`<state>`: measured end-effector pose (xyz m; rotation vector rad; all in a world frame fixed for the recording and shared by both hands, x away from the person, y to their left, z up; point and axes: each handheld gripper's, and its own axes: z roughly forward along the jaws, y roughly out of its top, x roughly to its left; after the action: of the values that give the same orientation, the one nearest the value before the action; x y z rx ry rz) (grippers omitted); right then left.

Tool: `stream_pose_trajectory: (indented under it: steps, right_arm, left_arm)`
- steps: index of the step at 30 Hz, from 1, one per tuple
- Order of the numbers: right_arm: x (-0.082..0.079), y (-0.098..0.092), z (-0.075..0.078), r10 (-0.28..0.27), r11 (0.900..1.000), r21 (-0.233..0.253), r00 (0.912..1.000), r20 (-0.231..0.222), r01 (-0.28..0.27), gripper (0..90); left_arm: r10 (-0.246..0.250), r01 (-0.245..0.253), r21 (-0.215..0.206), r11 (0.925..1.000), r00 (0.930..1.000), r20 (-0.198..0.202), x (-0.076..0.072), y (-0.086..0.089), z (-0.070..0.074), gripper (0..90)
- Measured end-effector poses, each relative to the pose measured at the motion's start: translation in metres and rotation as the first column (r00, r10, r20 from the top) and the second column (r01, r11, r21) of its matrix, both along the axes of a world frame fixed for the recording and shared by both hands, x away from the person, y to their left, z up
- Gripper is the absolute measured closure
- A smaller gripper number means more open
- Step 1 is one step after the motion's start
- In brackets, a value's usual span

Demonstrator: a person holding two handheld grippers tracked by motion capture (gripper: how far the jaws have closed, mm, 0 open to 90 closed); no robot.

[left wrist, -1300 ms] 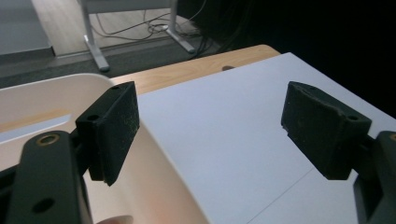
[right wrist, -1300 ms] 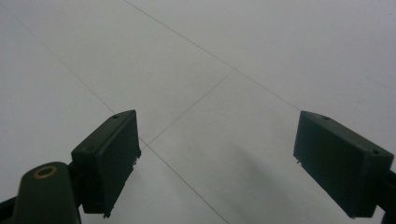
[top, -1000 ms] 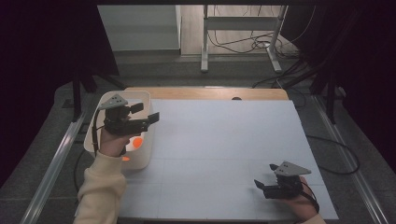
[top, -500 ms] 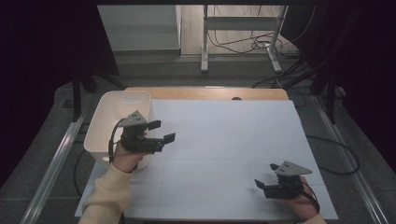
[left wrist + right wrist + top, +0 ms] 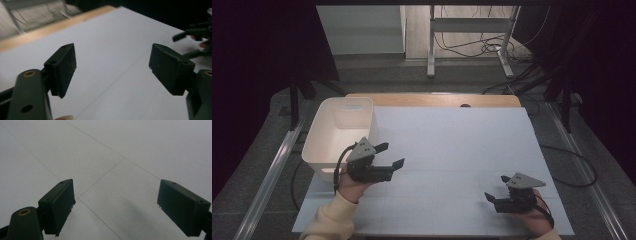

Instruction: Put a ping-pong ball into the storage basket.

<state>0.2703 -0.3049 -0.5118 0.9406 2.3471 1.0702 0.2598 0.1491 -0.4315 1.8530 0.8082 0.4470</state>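
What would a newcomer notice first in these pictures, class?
The eye goes first to the white bin at the table's left edge, bright against the dark room. Next come the two black tongs over the pale sheet: the left tongs open beside the bin, the right tongs open near the front right.

left hand-held gripper (image 5: 391, 156): jaws apart, empty | right hand-held gripper (image 5: 490, 198): jaws apart, empty

I see a white rectangular bin (image 5: 339, 132) standing upright at the left edge of the white-covered table (image 5: 462, 150), its open top facing up. Its inside looks pale and bare from above, though the near corner is hidden behind my left gripper (image 5: 389, 156).
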Motion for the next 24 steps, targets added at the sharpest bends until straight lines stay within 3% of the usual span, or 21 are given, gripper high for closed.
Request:
stream_pose_trajectory:
  steps: [4, 11, 24]
  right_arm:
    - [0.0, 0.0, 0.0, -0.001, 1.0, 0.001, 1.0, 0.0, 0.001, 14.8]
    - [0.0, 0.0, 0.0, -0.001, 1.0, -0.001, 1.0, 0.0, 0.001, 14.8]
    - [0.0, 0.0, 0.0, -0.006, 1.0, 0.003, 1.0, 0.003, 0.006, 14.8]
  left_arm:
    - [-0.02, 0.02, 0.028, 0.9994, 0.9997, -0.011, -0.007, -0.003, -0.005, 23.0]
    - [-0.036, 0.038, 0.015, 0.9992, 0.9944, -0.099, -0.012, 0.0, -0.036, 22.9]
    - [0.004, -0.002, 0.016, 0.9999, 0.9901, -0.14, -0.018, 0.019, -0.061, 22.3]
